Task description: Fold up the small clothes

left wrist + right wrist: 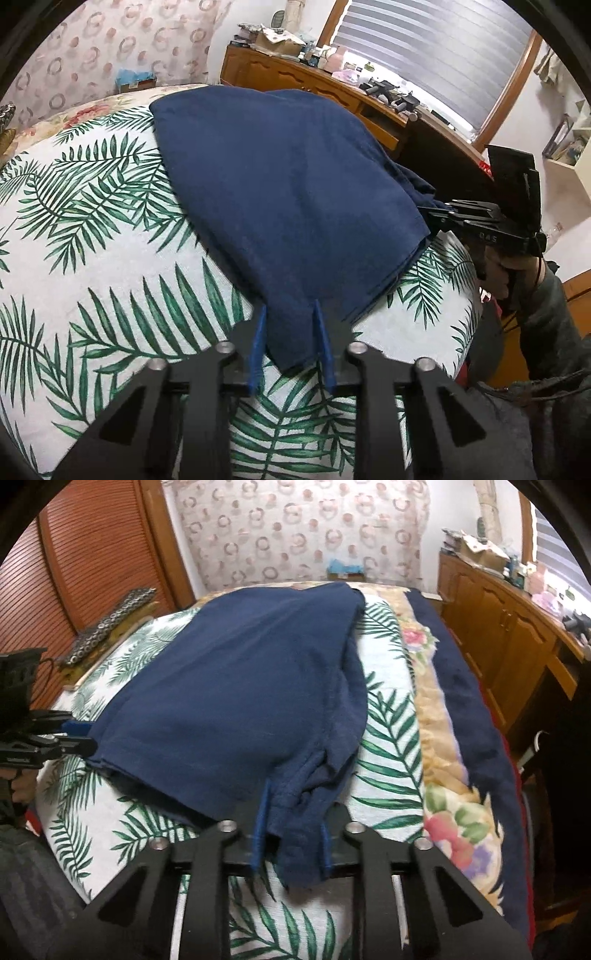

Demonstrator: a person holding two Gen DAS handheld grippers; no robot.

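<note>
Navy garment (pixel 291 192), folded in layers, is lying on the palm-leaf sheet (pixel 92 229) of the bed. Left gripper (pixel 289 314), at 6 o'clock in its own view, is pinching the near corner between blue fingers (pixel 258 343). Right gripper (pixel 295 805) is clamping the bunched corner at 6 o'clock, with a floral blanket (pixel 454 812) lying at 4 o'clock.

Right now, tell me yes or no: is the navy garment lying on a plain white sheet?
No. In the left wrist view the navy garment lies on a white cover printed with green palm leaves.
</note>
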